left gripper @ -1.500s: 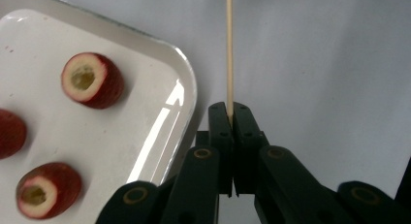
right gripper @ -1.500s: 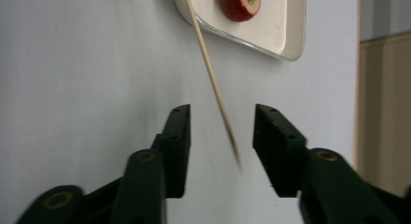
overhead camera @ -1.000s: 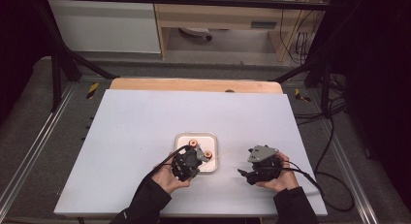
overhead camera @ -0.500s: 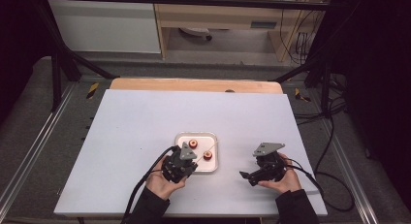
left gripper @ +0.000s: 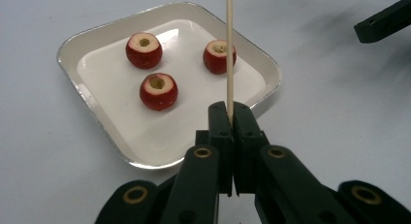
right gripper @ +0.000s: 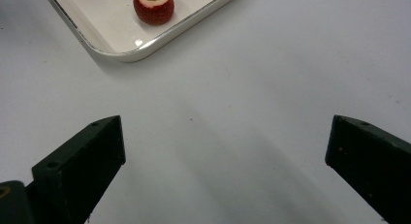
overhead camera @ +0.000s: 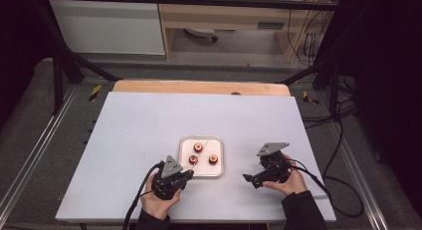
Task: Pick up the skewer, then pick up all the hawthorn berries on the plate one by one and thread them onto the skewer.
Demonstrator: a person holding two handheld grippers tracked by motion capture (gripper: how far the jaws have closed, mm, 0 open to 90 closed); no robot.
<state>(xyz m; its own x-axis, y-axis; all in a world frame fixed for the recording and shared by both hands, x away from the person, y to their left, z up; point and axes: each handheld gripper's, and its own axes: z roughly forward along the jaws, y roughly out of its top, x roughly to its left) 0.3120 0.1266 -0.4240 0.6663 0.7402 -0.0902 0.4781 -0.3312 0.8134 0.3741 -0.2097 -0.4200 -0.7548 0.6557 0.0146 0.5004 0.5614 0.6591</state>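
Nearest the person, the left gripper [left gripper: 229, 118] has its jaws pressed together on the lower end of a thin wooden skewer [left gripper: 229, 44]. The stick rises straight out from between the tips, so its free end points ahead of the claw, over the tray; that hold judges as one meant for threading fruit, with the point aimed forward.

Just beyond those tips sits a shallow white tray [left gripper: 97, 112] with a silver rim, its near corner close under the claw. Three small red cored fruits lie in it, holes facing up: one [left gripper: 158, 91] ahead and slightly left of the tips, one [left gripper: 143, 50] farther off to the left, and one [left gripper: 219, 56] almost directly behind the skewer line. The upturned holes likely serve as entry for the stick.

The right gripper [overhead camera: 263, 176], seen in the high view, rests low at the tray's right side, apart from it, with its tips turned toward the tray. Its own view shows the jaws spread wide with bare table [right gripper: 232, 112] between them, holding nothing. It appears to be waiting to steady or lift a fruit. Beyond its tips lie the tray corner and one fruit.
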